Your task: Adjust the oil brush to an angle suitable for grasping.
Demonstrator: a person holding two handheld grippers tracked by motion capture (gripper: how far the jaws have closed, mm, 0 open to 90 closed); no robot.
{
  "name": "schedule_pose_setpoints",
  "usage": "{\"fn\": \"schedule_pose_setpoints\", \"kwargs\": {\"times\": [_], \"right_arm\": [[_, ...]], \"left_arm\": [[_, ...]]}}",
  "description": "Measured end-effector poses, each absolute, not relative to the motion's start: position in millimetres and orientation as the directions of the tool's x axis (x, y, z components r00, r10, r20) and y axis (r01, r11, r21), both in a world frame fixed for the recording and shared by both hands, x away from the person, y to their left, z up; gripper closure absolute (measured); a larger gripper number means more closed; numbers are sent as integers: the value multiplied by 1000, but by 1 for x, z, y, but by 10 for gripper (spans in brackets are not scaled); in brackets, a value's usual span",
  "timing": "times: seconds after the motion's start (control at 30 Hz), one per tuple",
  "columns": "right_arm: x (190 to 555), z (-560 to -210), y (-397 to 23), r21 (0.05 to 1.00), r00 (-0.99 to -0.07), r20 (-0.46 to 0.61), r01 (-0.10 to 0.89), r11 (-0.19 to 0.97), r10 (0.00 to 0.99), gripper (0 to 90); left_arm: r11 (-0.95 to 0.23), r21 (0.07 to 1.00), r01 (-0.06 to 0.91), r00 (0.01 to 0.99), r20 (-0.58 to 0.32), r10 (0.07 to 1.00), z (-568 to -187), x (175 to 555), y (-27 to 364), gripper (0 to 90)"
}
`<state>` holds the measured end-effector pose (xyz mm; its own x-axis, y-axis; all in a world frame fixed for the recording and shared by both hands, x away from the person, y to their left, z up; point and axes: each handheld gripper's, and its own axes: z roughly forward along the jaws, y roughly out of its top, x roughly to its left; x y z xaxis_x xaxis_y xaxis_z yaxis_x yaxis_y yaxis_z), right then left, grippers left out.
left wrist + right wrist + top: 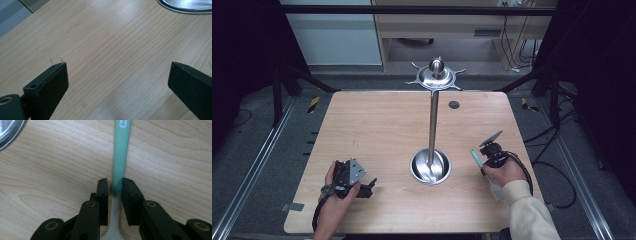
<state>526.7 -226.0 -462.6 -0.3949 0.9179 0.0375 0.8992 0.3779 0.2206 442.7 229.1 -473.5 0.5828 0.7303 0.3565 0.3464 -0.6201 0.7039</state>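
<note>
A utensil with a teal handle (pixel 475 157) and a white lower end lies flat on the wooden table (pixel 382 130), right of a metal stand. In the right gripper view the teal handle (pixel 121 157) runs straight up between the tips of my right gripper (pixel 115 181). Its right jaw is against the handle and a thin gap shows at the left jaw. In the high view a hand holds this right gripper (pixel 484 165) low over the utensil. My left gripper (pixel 371 186) rests at the front left, jaws wide apart over bare wood (pixel 117 72).
A metal stand has a round dish base (pixel 430 166), a tall pole (pixel 432 125) and a top disc with hooks (pixel 435 76). Its base rim shows in the left gripper view (pixel 185 7) and the right gripper view (pixel 10 130). A dark grommet (pixel 454 104) sits near the table's far edge.
</note>
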Motion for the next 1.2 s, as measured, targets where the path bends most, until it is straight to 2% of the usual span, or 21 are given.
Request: {"fn": "schedule_pose_setpoints", "kwargs": {"times": [0.37,0.6,0.8,1.07,1.1,1.13,1.2], "right_arm": [[528,-466,-230,204,-381,48,909,364,923,807],[528,-466,-229,193,-340,53,926,325,939,821],[527,-461,-232,214,-340,79,924,317,937,823],[524,-421,-239,306,-383,119,892,333,916,824],[524,-403,-240,345,-392,128,879,330,911,823],[524,-403,-240,345,-392,128,879,330,911,823],[523,-381,-240,402,-421,118,848,345,899,823]], "left_arm": [[-621,704,345,582,358,730,-473,443,229,26],[-620,704,345,582,357,730,-473,443,229,26],[-617,706,348,582,353,733,-473,443,230,26],[-602,718,349,576,342,742,-472,443,231,26],[-604,715,354,574,343,743,-472,443,233,26],[-604,715,354,574,343,743,-472,443,233,26],[-589,723,361,560,337,757,-470,442,237,26]]}}
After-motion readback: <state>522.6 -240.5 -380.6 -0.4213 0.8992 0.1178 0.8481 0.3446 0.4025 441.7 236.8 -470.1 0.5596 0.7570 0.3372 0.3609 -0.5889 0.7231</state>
